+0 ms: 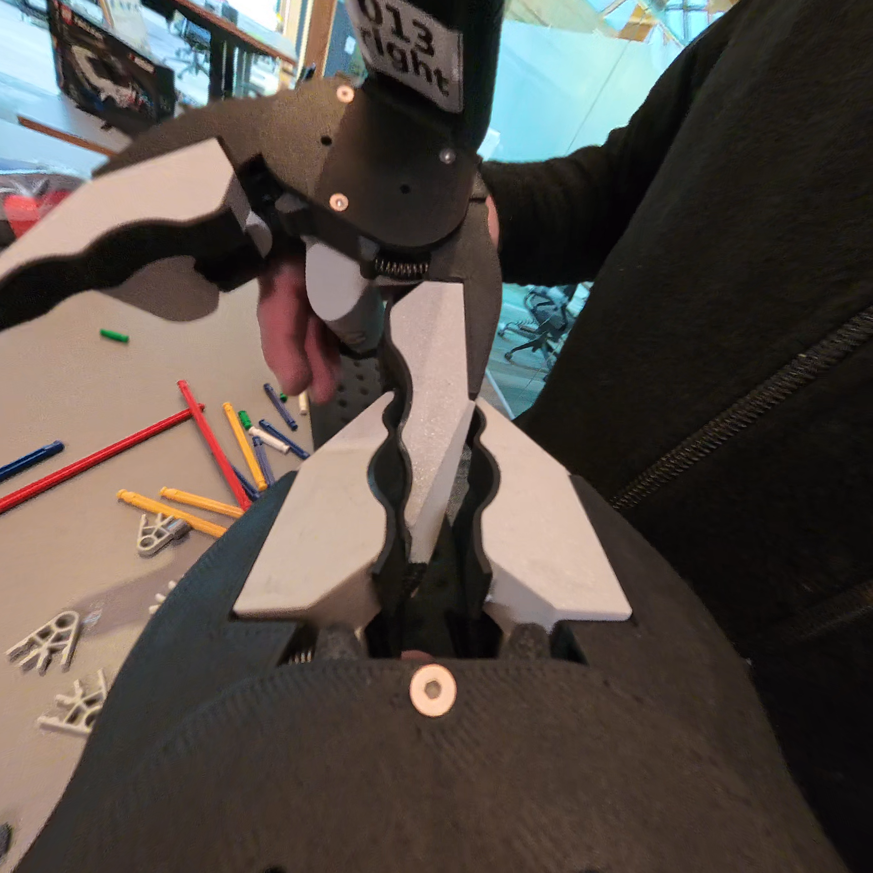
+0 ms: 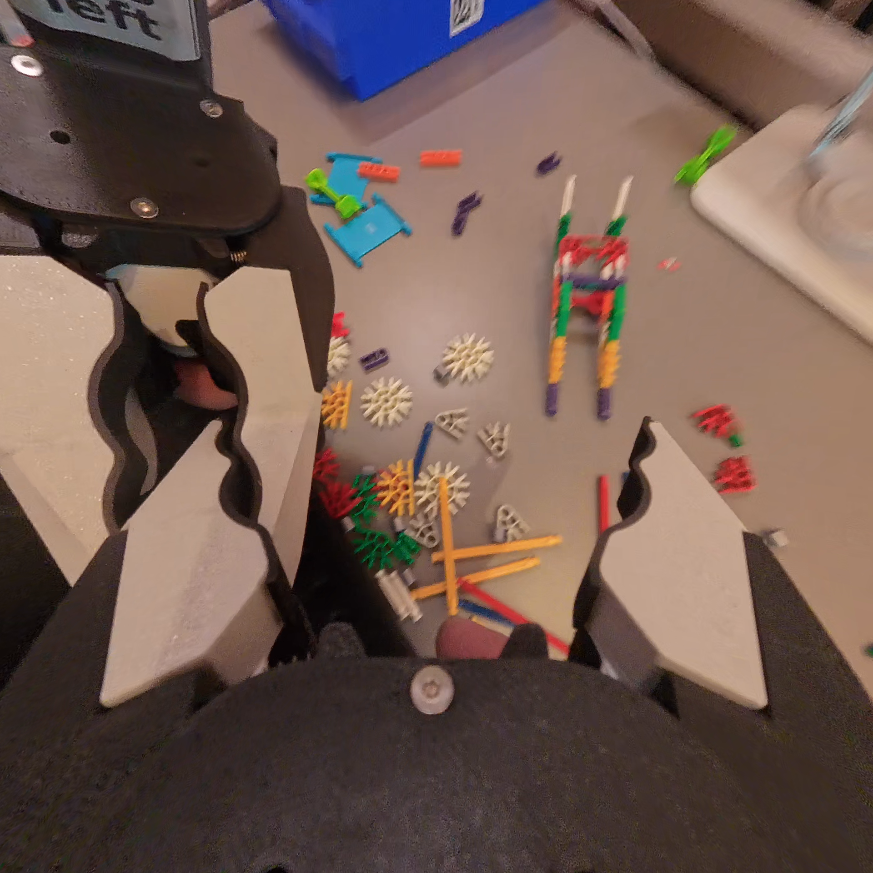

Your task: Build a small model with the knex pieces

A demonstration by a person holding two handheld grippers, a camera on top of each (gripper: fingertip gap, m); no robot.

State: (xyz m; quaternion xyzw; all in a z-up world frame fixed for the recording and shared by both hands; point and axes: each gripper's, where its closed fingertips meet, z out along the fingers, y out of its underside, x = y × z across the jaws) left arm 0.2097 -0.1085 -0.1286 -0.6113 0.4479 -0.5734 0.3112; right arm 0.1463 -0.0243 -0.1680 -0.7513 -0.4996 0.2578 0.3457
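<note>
My left gripper is shut on one grey finger of my right gripper, which hangs down between its jaws. In the right wrist view my right gripper is wide open and holds nothing. Its left finger sits between the fingers of the left gripper, which comes in from the upper left. Below them on the grey table lie yellow rods, white snowflake connectors and a built rod-and-connector frame. A hand holds the right gripper's handle.
A blue box stands at the table's far side. A white tray is at the right. Cyan panels and small red, purple and green pieces lie scattered. Red, blue and yellow rods lie at left. A person's black jacket fills the right.
</note>
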